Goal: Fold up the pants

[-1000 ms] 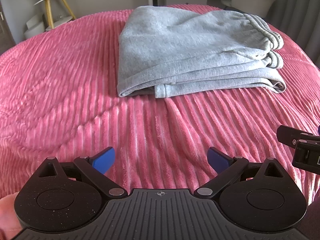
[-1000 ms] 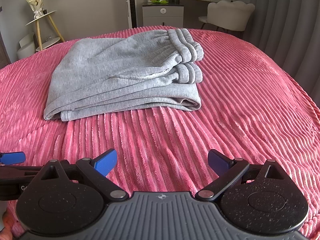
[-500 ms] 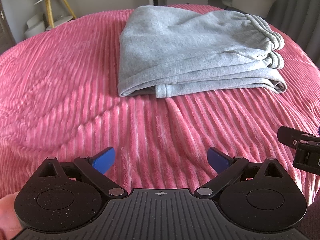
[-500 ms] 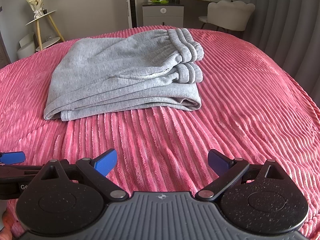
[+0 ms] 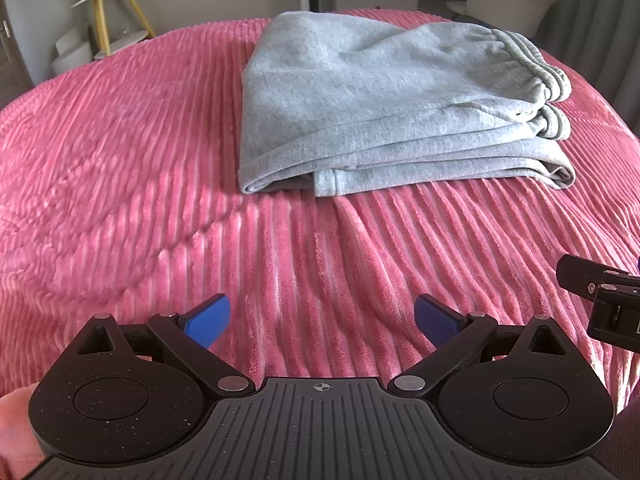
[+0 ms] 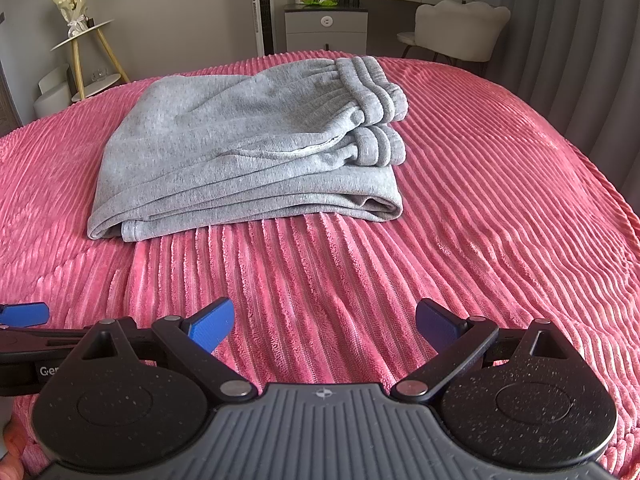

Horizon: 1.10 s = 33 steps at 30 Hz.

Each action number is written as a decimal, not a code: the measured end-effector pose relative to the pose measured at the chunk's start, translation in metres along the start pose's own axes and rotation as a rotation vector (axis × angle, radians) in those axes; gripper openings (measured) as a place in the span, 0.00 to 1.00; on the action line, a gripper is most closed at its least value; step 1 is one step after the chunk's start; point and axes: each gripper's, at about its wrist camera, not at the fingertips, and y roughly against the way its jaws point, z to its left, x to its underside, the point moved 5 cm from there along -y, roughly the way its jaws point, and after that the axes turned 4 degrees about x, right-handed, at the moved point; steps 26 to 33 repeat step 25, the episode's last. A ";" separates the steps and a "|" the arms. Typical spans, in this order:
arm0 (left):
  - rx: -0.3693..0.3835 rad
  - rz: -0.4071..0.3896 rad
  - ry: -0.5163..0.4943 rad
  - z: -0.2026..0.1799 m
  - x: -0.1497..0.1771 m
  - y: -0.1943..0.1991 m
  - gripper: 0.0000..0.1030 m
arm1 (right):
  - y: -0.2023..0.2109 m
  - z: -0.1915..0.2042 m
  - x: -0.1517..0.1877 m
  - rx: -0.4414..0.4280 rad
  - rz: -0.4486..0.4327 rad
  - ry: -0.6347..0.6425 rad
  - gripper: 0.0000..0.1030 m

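On ribbed pink plush bedspread (image 6: 460,208), folded grey fleece pants (image 6: 248,152), both grippers' fingers spread.

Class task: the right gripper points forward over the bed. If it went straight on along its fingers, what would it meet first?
Probably the folded grey pants. The open right gripper points at their near folded edge, with only bare pink bedspread between. Its height above the bedspread is unclear, so it might graze the bedspread first.

Both wrist cameras sit low and side by side near the pink bedspread (image 5: 140,184), facing across it toward the far wall, each looking from behind its own fingers, sharing the folded grey pants (image 6: 248,148) mid-bed.
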 end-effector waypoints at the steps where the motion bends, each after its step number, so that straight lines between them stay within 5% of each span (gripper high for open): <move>1: 0.000 0.000 0.001 0.000 0.000 0.000 0.98 | 0.000 0.000 0.000 0.000 0.000 0.000 0.95; 33: 0.016 -0.032 0.055 0.006 -0.003 0.006 0.98 | 0.001 -0.001 0.000 -0.001 0.001 0.000 0.95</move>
